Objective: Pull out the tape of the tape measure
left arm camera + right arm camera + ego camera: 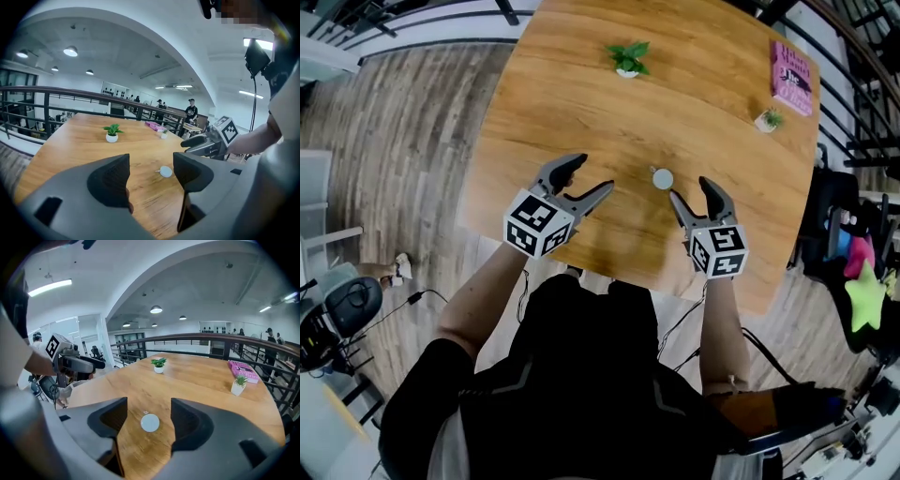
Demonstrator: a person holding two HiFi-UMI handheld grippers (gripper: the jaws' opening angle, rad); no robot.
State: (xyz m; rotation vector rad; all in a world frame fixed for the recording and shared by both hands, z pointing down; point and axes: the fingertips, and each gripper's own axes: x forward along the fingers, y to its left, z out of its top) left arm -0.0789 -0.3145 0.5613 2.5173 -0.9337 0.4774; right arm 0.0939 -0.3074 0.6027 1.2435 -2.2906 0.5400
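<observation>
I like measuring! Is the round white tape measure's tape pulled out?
In: the round white tape measure lies on the wooden table with only a short tab showing.

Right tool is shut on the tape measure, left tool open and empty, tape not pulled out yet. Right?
Not quite. The right tool is open, not shut on the tape measure. In the right gripper view the white disc lies on the table ahead of the spread jaws, untouched. The rest holds: left tool open and empty, tape not pulled out.
</observation>
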